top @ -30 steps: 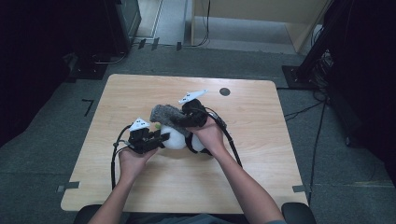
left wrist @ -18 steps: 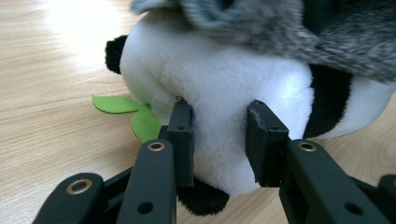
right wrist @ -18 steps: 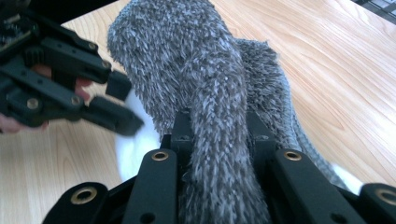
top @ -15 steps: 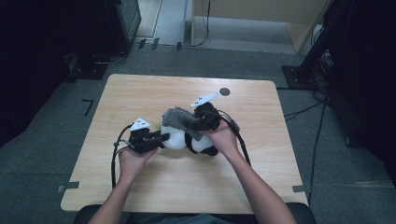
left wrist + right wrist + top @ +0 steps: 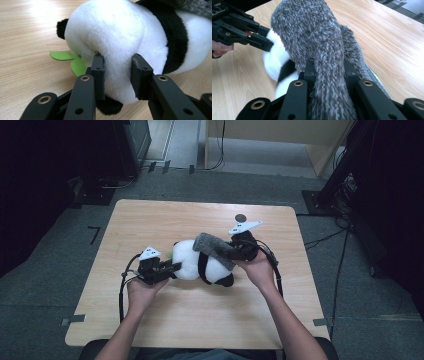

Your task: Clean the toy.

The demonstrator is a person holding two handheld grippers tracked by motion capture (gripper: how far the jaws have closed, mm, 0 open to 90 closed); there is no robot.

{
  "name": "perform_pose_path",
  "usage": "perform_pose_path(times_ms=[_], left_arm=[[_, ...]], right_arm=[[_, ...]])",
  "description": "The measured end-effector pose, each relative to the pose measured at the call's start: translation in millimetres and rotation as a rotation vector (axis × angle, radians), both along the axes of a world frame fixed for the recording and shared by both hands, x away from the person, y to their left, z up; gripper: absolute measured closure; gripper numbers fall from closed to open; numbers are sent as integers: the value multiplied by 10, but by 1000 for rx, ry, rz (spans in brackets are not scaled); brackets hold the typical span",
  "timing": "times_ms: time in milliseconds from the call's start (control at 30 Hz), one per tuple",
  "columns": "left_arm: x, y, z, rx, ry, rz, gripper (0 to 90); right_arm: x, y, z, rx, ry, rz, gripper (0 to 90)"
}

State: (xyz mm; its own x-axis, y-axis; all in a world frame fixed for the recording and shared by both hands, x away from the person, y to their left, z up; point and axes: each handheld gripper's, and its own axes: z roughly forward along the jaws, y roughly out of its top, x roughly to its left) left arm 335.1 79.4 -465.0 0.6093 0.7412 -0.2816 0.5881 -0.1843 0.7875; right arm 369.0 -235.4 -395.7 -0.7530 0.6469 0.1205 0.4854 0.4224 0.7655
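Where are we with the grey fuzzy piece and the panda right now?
Done: both grips are made. The left gripper pinches the plush panda lying on the table; the right gripper is shut on the grey fuzzy cloth. In hand: the cloth lies draped over the panda's back. Left: probably releasing both.

Wooden table (image 5: 165,220), rounded corners, pale grain, on grey carpet floor (image 5: 60,250). Small dark round spot (image 5: 240,217) on the tabletop just beyond the right tongs (image 5: 220,251). Dark cabinet (image 5: 131,140) beyond the left tongs (image 5: 176,266). Black cables (image 5: 345,235) on floor, right. Tape marks (image 5: 72,320) near table corners.
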Motion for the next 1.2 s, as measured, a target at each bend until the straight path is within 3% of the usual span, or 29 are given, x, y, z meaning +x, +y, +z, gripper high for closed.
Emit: perform_pose_path(times_ms=[333,567,733,900,967,1067,1133,1200], left_arm=[[4,7,0,-6,8,-1,678],[12,21,-6,-14,11,-10,667],[33,60,-22,-55,11,-35,548],[81,44,-79,-101,16,-102,302],[75,-2,-100,-72,-24,-113,217],[74,-71,-127,-20,-59,-97,183],[52,-108,-132,20,-72,-80,224],[35,-116,-113,46,-79,-62,322]], right_arm=[[-96,-376,-74,39,10,-83,728],[-117,-423,-117,60,9,-99,729],[-114,-411,-125,60,13,-105,733],[-104,-395,-138,61,14,-105,735],[-96,-395,-142,62,13,-102,736],[-89,-399,-149,68,18,-98,736],[-93,-394,-148,67,20,-96,736],[-98,-401,-137,62,17,-94,734]])
